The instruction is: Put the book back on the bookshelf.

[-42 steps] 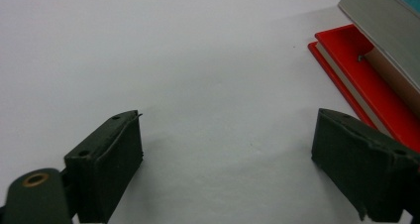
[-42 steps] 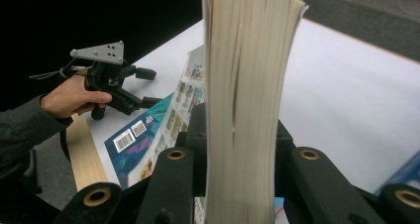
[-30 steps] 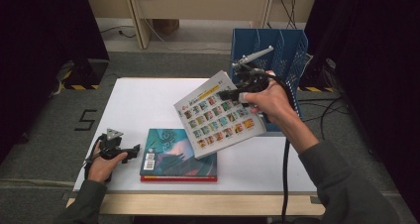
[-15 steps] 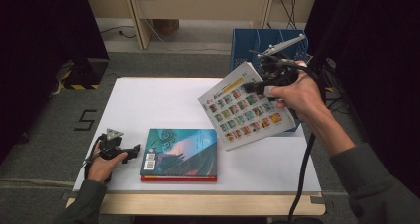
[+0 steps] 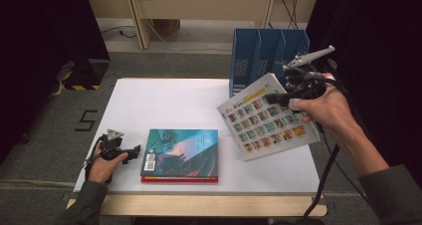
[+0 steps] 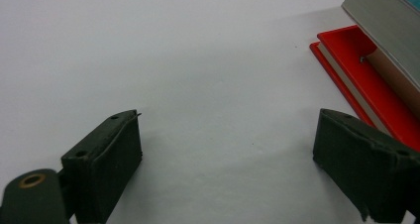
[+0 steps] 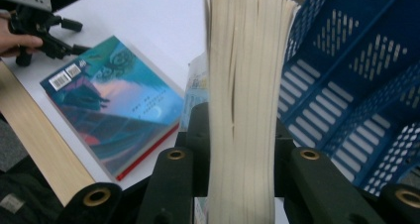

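Observation:
My right gripper (image 5: 278,99) is shut on a thick white book (image 5: 266,118) whose cover shows a grid of small pictures; it hangs tilted above the table's right side, just in front of the blue file rack (image 5: 261,56). In the right gripper view the book's page edge (image 7: 242,110) stands clamped between my jaws, the rack (image 7: 356,85) to its right. A teal-covered book (image 5: 181,153) lies flat on a red one near the front edge. My left gripper (image 5: 133,151) rests open on the table just left of that stack; its fingertips (image 6: 106,159) hold nothing, and the red book (image 6: 364,80) lies to the right.
The white table (image 5: 164,105) has bare room at its back left and middle. The blue rack stands at the back right corner with upright slots. Dark curtains flank both sides. A wooden strip (image 5: 199,205) runs along the front edge.
My right gripper has carried the picture-grid book rightward and a little upward, from over the table's middle toward the blue rack. The left gripper and the stacked books have stayed put.

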